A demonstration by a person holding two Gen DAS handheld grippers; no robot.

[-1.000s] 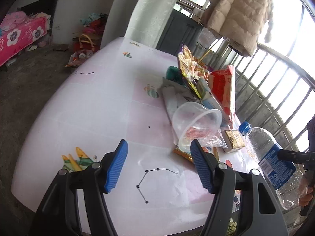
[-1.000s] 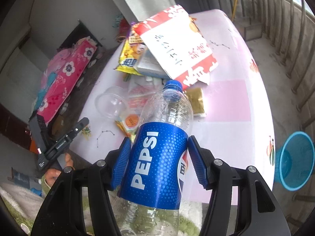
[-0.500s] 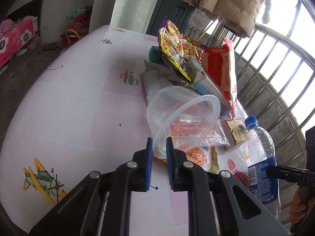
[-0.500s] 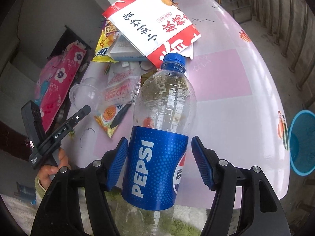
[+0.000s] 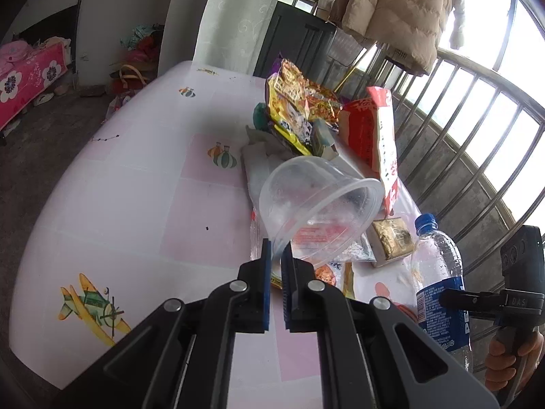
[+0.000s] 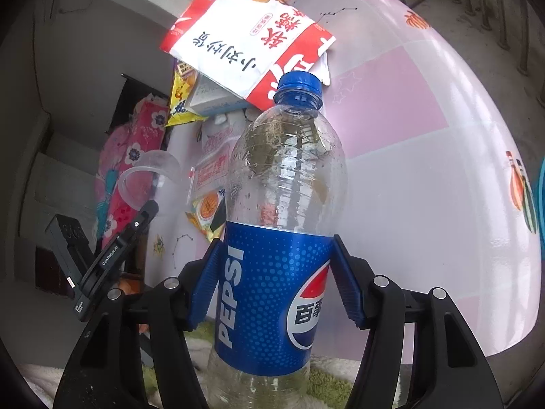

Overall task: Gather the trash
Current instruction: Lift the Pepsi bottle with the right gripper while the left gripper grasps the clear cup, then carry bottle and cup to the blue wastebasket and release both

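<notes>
My left gripper [image 5: 276, 255] is shut on the rim of a clear plastic cup [image 5: 316, 204] and holds it tilted above the pink table [image 5: 119, 204]. The cup also shows in the right wrist view [image 6: 150, 177]. My right gripper [image 6: 272, 279] is shut on the blue label of an empty Pepsi bottle [image 6: 282, 238], held upright near the table's edge. The bottle also shows in the left wrist view [image 5: 439, 286]. A pile of snack wrappers [image 5: 299, 112], a red and white bag [image 6: 248, 41] and a small gold packet [image 5: 391, 238] lies on the table.
A blue bin [image 6: 541, 204] stands on the floor at the right edge of the right wrist view. A metal railing [image 5: 477, 143] runs behind the table. A beige jacket [image 5: 398, 10] hangs above it. A pink flowered bed [image 5: 24, 81] is far left.
My left gripper closed on the cup's rim and lifted it off the table, tilting it. My right gripper kept the bottle and moved closer to the pile.
</notes>
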